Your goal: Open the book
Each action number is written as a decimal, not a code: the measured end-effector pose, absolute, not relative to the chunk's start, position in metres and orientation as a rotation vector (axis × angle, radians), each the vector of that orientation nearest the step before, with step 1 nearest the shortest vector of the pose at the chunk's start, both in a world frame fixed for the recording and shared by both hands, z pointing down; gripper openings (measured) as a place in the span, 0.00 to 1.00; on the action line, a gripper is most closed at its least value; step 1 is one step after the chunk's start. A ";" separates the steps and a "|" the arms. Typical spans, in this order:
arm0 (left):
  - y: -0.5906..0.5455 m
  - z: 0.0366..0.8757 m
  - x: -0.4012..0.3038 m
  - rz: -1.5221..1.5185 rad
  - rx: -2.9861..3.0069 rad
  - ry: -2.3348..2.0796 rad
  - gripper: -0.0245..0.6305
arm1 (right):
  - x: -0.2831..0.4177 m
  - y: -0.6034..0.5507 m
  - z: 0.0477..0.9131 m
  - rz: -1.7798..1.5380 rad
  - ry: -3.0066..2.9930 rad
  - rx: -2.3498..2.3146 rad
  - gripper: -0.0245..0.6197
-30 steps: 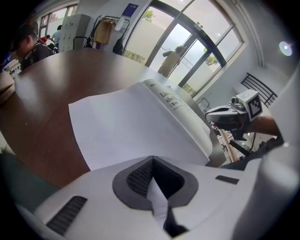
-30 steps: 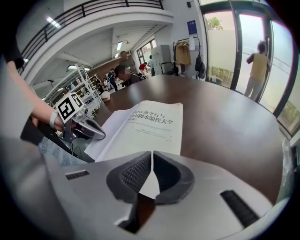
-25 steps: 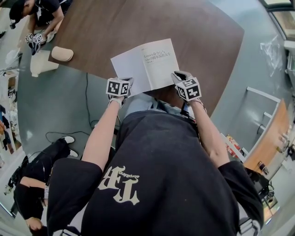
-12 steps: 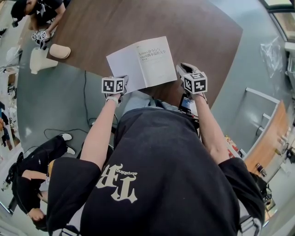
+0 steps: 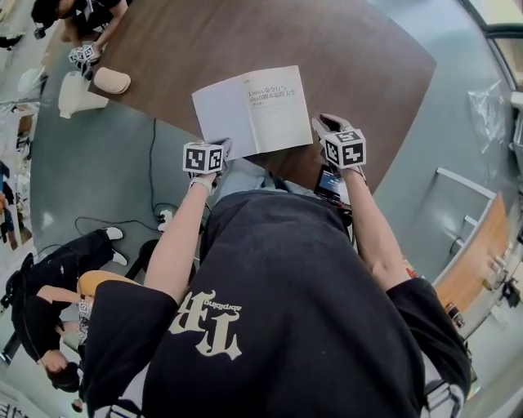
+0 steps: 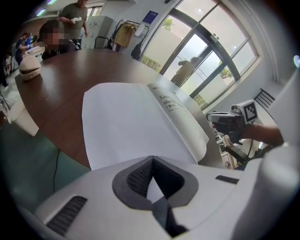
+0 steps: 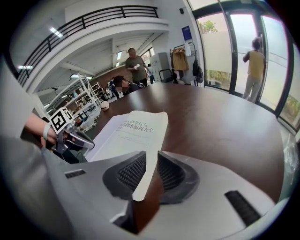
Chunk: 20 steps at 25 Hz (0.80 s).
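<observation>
— Edges first: where did we find the book [image 5: 249,110]?

— It lay open at the near edge of the dark brown tabletop [image 5: 343,57]. Its blank left page jutted past that edge over the grey-green floor [image 5: 90,171], and the printed right page lay over the wood.

— And the tongs?

— We saw the left tongs [image 5: 222,147] closed on the near corner of the blank page, with white paper pinched between the dark pads. The right tongs [image 5: 321,125] were closed on the outer edge of the printed page, near its lower corner. There the sheet stood edge-on between the ribbed pads.

— Room to move?

— Plenty beyond the book. We saw bare wood running to the far curved edge and off to the right. A beige rounded object [image 5: 110,80] sat at the far left corner, well apart from the book. Another person [image 5: 94,12] held marker cubes of their own there. A black cable [image 5: 152,175] trailed on the floor near the left tongs.

— Any writing?

— On the printed page we read "Linux" opening the first line and "shell" opening the second. The characters after them and the small line beneath were too fine for us. Each tongs' cube bore black-and-white square markers. Pale lettering on the black shirt [image 5: 270,310] appeared upside down, and we could not read it.
</observation>
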<state>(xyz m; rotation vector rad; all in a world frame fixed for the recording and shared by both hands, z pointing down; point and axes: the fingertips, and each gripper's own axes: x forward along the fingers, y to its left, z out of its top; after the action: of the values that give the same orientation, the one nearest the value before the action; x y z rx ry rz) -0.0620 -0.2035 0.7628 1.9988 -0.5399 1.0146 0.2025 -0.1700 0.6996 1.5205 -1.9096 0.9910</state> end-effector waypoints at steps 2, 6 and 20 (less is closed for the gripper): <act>-0.193 0.762 -0.062 1.022 1.998 -0.527 0.05 | 0.187 -0.169 0.704 0.988 -1.936 1.459 0.12; -0.175 0.768 -0.063 1.062 1.980 -0.503 0.05 | 0.162 -0.168 0.715 0.961 -1.955 1.352 0.12; -0.166 0.782 -0.062 1.166 1.935 -0.488 0.05 | 0.140 -0.167 0.740 0.968 -1.882 1.227 0.12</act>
<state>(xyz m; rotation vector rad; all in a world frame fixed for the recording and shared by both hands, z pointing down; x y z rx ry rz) -0.0620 -0.1661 0.7816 1.9354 -0.4882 1.1656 0.1396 -0.1670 0.7403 1.2272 -1.8820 0.9679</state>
